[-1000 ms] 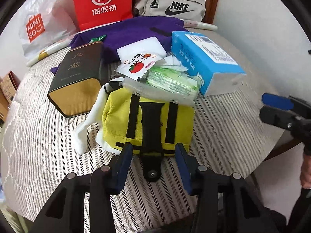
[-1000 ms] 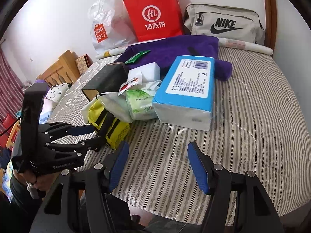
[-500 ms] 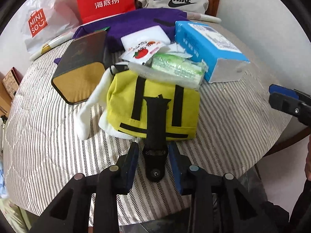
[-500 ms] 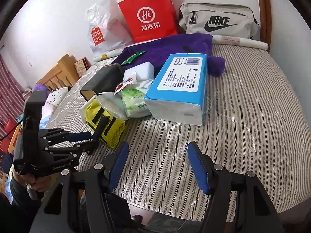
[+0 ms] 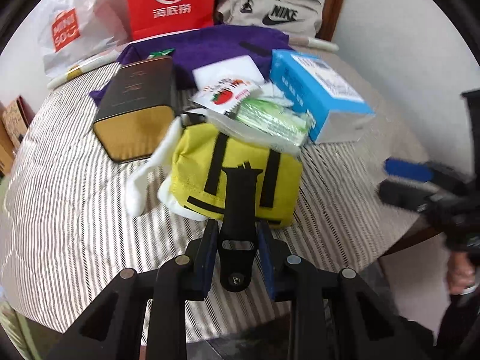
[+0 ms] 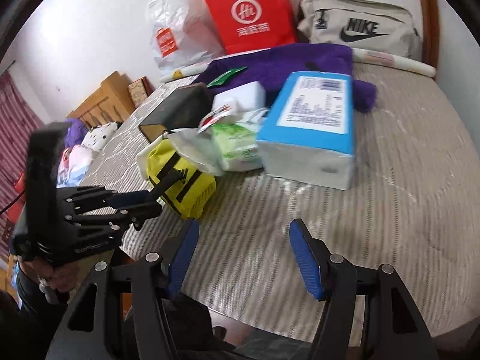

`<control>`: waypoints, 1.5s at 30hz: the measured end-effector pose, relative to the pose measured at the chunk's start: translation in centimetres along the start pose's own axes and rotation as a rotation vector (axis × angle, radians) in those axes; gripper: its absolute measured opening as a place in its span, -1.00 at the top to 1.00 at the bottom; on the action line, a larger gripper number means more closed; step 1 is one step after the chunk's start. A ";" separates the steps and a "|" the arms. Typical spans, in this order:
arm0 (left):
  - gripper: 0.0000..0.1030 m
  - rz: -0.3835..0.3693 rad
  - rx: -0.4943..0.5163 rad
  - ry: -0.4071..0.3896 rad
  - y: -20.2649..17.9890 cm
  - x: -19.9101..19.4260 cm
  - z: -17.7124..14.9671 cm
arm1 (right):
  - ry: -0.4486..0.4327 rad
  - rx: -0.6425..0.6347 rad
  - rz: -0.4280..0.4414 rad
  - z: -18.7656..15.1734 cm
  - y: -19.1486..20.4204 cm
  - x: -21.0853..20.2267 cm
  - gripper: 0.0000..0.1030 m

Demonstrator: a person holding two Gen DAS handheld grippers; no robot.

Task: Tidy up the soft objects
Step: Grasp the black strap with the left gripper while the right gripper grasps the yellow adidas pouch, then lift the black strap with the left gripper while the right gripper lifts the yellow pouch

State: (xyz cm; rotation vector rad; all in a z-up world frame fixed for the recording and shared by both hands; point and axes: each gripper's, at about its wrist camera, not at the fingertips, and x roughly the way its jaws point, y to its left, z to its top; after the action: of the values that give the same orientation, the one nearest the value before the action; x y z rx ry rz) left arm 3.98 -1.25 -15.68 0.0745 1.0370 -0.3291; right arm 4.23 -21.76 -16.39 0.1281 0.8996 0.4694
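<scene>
A yellow bag [image 5: 240, 177] with black straps lies on the striped bed, also in the right wrist view [image 6: 183, 180]. Its black buckle tab [image 5: 238, 240] sits between my left gripper's fingers; the left gripper [image 5: 237, 258] is shut on it. Green tissue packs [image 5: 273, 120], a tomato-print sachet [image 5: 225, 94] and a white sock [image 5: 150, 168] rest on or beside the bag. My right gripper [image 6: 244, 258] is open and empty over the bed's near edge. The left gripper shows in the right wrist view [image 6: 138, 204].
A blue tissue pack [image 5: 318, 102], a black-gold box [image 5: 138, 114], a purple cloth [image 5: 216, 48], a white block [image 5: 228, 70], a red paper bag [image 5: 169, 3], a Miniso plastic bag [image 5: 69, 33] and a Nike pouch [image 5: 270, 12] crowd the bed.
My left gripper has closed from open onto the bag's black buckle tab. The right gripper has shifted slightly and stays open.
</scene>
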 end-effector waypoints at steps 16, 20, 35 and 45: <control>0.51 -0.256 -0.144 -0.055 5.4 -1.7 -1.2 | 0.072 -0.106 0.077 1.6 5.4 4.4 -0.21; 0.51 -0.285 -0.186 -0.059 6.7 -1.8 -1.7 | 0.094 -0.116 0.088 1.6 6.0 5.4 -0.21; 0.51 -0.210 -0.234 -0.096 10.0 -2.6 -2.4 | 0.103 -0.090 0.168 2.3 7.1 7.3 0.69; 0.51 -0.184 -0.257 -0.086 10.5 -2.3 -2.0 | 0.045 -0.039 0.031 -0.7 2.3 0.9 0.74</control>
State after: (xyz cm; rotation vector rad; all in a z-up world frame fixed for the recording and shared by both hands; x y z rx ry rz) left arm 4.40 9.74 -15.74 -0.2652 0.9949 -0.3596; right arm 3.44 -19.36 -16.81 0.0964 0.9325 0.5205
